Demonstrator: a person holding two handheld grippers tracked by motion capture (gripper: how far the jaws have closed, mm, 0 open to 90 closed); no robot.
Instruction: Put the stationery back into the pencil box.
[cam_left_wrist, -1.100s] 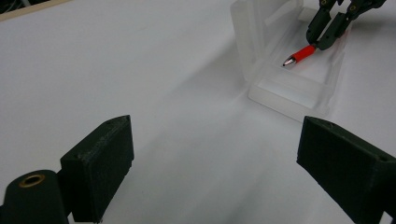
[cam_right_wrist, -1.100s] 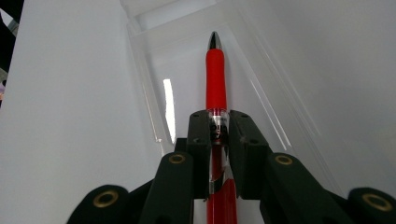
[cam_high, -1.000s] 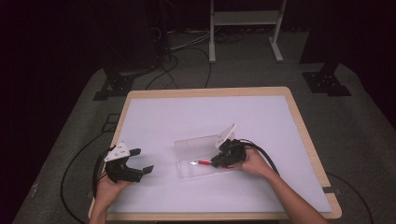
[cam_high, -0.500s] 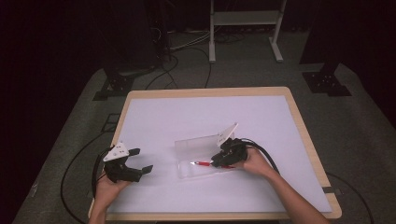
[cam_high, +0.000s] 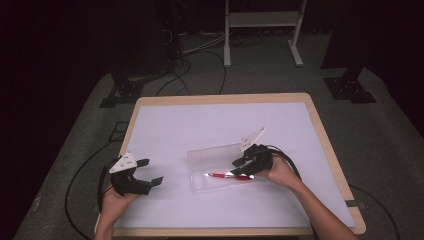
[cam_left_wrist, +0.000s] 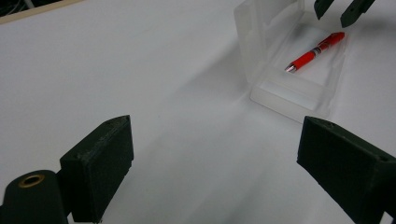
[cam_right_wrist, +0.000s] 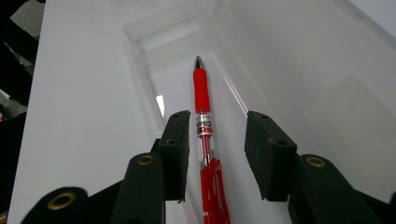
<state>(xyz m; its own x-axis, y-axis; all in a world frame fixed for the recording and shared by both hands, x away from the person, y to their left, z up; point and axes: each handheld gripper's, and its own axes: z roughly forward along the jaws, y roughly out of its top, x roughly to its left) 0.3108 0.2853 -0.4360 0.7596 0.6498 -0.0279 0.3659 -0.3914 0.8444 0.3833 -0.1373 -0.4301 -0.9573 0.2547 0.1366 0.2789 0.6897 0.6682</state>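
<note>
Two black two-jaw grippers work over the white-topped table with a pale wooden rim (cam_high: 320, 130), and the landmark between them is a clear plastic rectangular case with its lid standing open (cam_high: 216, 159). Inside that case's shallow tray lies a red ballpoint pen with a silver tip and a clear barrel section (cam_right_wrist: 203, 121), stretched along the tray's length.

Right gripper (cam_high: 239, 168) sits over the end of the case nearest the person's right hand (cam_high: 277, 172). Its jaws have just been opening; the pen lies between them, but the pads (cam_right_wrist: 177, 140) stand apart from the barrel on both sides, so the pen is released and rests on the tray floor. In the left gripper view, the tips of that gripper hang just above the far end of the case, beside the pen's back end.

Left gripper (cam_high: 150, 171) hovers over bare table well to the left of the case, jaws spread wide with nothing between them, pointing toward the case.
</note>
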